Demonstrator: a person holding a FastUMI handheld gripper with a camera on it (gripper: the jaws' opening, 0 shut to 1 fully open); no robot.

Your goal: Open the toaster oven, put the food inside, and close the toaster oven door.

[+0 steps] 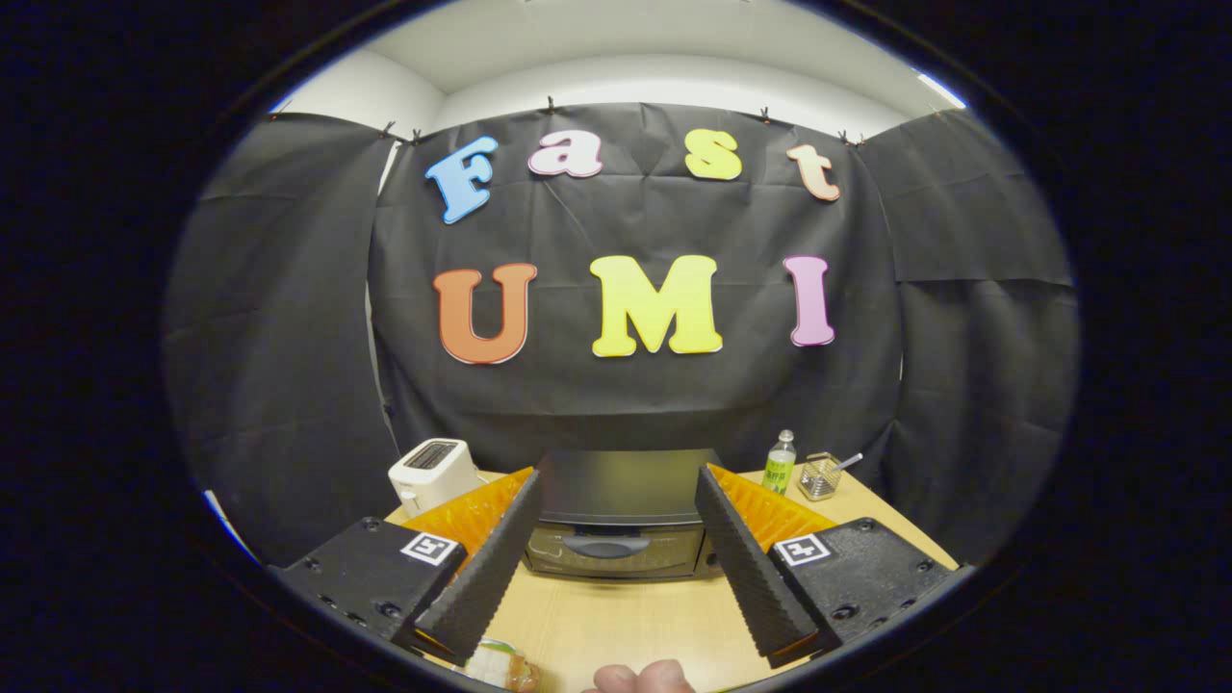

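A wooden table (626,626) stands before a black cloth wall. On it, a dark toaster oven (621,520) sits with its door shut, framed between the fingertips and just beyond them. The gripper (616,491) is spread wide, holding nothing. A white toaster (433,474) stands beyond the left finger; a green bottle (780,464) and wire basket (819,476) beyond the right. Wrapped food (500,664) lies under the left finger's base, near a hand (640,679).

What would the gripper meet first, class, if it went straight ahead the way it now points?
Probably the toaster oven, about at its closed door and handle. The gripper has its jaws wide open with bare table between them, and the oven sits just beyond them. Depth is hard to judge in this fisheye view.
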